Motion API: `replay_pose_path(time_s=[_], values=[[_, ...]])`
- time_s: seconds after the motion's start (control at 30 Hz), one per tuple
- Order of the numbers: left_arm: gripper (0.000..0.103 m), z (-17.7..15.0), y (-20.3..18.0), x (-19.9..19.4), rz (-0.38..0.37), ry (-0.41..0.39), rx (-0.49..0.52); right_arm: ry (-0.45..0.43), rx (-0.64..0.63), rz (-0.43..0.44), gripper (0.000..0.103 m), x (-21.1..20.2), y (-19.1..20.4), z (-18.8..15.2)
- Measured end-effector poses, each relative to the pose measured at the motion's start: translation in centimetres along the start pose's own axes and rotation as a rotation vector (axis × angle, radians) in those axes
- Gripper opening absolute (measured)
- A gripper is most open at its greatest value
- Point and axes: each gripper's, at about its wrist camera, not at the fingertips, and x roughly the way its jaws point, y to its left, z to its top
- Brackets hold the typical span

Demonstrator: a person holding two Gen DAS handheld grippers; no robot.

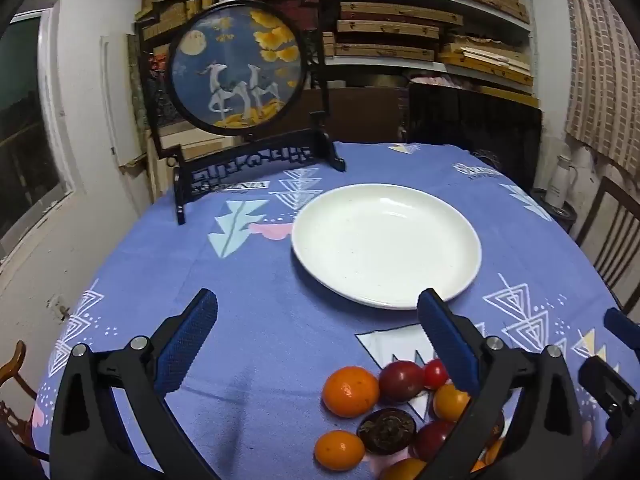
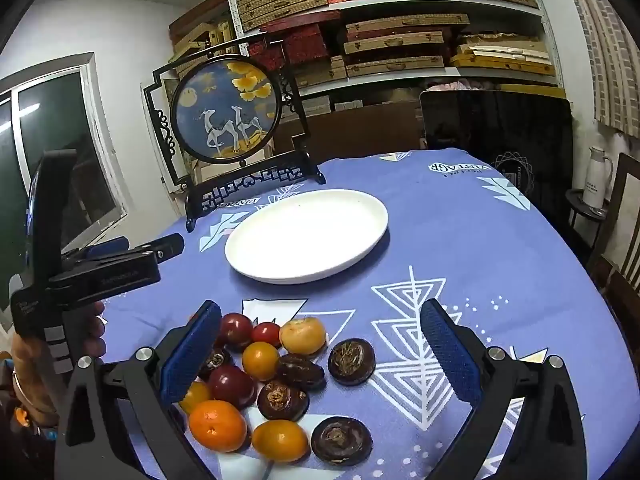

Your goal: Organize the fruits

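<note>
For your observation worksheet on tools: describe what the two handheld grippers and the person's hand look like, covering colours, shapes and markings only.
Both the left gripper and the right gripper have black angular frames with silver round pivot bolts and two flat fingers faced with blue ridged pads. Seen from the right wrist view, the left gripper's body carries small pale lettering, too blurred to read, above a ribbed grey-and-black handle. The bare hand wraps it; a thin bangle circles the wrist.

Right gripper with fingers spread wide, nothing between them, low over a cluster of fruits: oranges, dark red tomatoes, brown water chestnuts. Beyond, white plate bare on the blue-clothed counter. Left gripper at far left, near the plate. Round deer screen behind.
</note>
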Motion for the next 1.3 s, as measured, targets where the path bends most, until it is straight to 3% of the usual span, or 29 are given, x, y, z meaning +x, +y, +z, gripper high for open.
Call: replay_pose_path(time_s=[0.23,0.53,0.8,1.03,1.3], values=[[0.098,-0.4,-0.1,-0.4,-0.015,-0.032,0.0,-0.01,-0.04,-0.004,0.1,-0.2,-4.0,0.9],[0.098,-0.5,-0.3,-0.7,0.011,-0.029,0.012,-0.021,-0.063,-0.003,0.1,-0.5,-4.1,0.5],[0.098,-1.1,-0.9,-0.9,0.0,-0.018,0.056,0.076,-0.049,0.021,0.1,0.7,-4.9,0.3],[0.098,-1.9,-0.6,-1.2,-0.012,0.005,0.082,0.079,-0.094,0.011,0.1,0.4,-5.0,0.5],[0.098,-5.7,0.9,-3.2,-0.111,0.064,0.151,0.13,-0.201,0.015,0.1,-0.9,-5.5,0.1]])
